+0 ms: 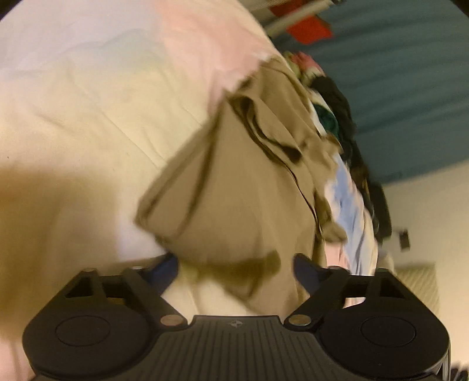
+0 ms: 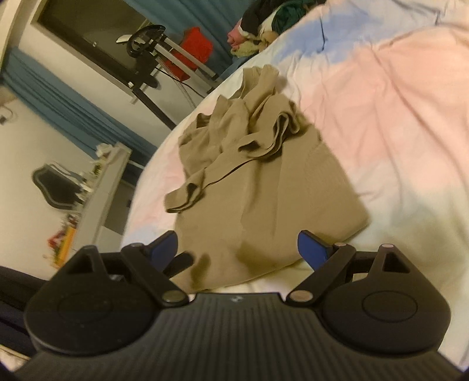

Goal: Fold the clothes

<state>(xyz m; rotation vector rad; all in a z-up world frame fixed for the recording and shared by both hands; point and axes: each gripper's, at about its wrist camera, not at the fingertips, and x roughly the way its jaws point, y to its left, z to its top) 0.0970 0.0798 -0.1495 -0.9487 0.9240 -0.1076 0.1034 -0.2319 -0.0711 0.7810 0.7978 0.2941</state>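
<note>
A: Item one, the task's thing?

B: One tan garment [image 2: 258, 181], lying on the bed [image 2: 395, 123] near its edge. The near part lies flat with a fairly straight lower hem. The far part is bunched, with sleeves or cuffs heaped in loose folds on top.

A: Progress on folding?

B: Judged early to middle. The flat body panel suggests some laying-out is done. The rumpled upper part has yet to be smoothed and turned in, so most of the folding is left.

A: Grippers?

B: Left gripper [image 1: 236, 265]: jaws spread, blue pads either side of the garment's near edge, cloth lying between them but not pinched as far as the blurred left wrist view shows. Right gripper [image 2: 237, 246]: jaws spread wide, hovering just over the near hem, nothing held.

A: Bedding?

B: Pastel cover in patches of pink, cream and pale blue, creased.

A: Other clothes?

B: A mixed pile [image 2: 263, 20] at the far end of the bed, with dark, green and pink pieces. Unsorted, presumably waiting their turn.

A: Containers?

B: None on the bed holding clothes. The pile lies loose. A shelf unit [image 2: 96, 187] stands beside the bed with small, colourful items on it, too blurred to name.

A: Surroundings?

B: Blue curtain [image 2: 58, 96], a red object [image 2: 196, 44] by a metal frame, white wall.
</note>
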